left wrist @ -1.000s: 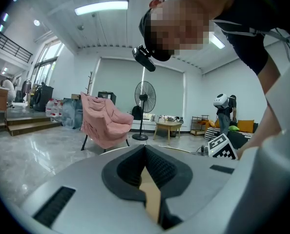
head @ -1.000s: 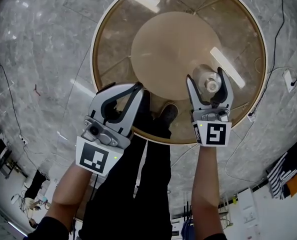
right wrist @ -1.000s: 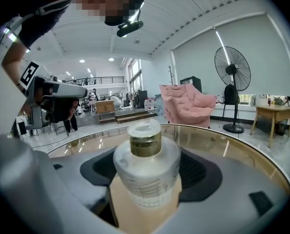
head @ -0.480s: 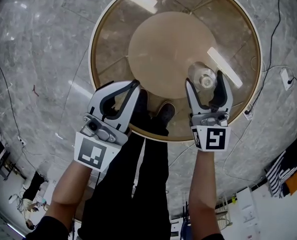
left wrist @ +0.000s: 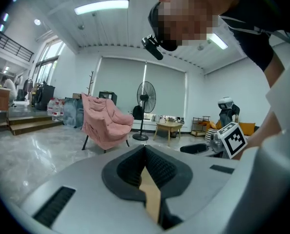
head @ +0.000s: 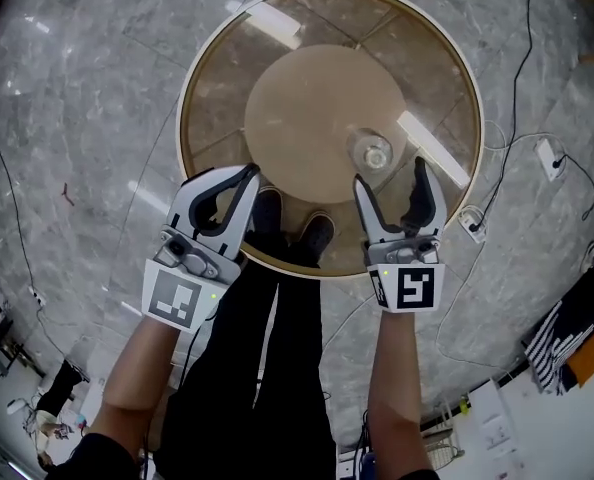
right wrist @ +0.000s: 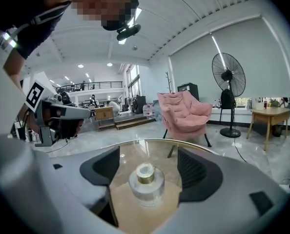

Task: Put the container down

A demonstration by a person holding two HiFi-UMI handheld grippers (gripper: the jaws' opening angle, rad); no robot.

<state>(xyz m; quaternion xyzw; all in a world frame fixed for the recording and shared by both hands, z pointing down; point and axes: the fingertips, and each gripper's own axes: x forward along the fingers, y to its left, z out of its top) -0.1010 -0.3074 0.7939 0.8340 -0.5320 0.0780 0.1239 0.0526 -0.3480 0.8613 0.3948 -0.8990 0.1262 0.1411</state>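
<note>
Two-handedly hovering at the near rim of the round glass-topped tabletop [head: 307,18]; holding the left tongs [head: 249,173] pressed together on nothing; holding the right tongs [head: 390,173] spread wide; seeing the small clear glass container with a gold neck [head: 372,153] standing upright on the tabletop, just beyond the right tongs, in line with their gap, touching neither jaw.

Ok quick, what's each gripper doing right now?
Left gripper: closed, empty.
Right gripper: open, holding nothing; the container sits free on the table.
</note>
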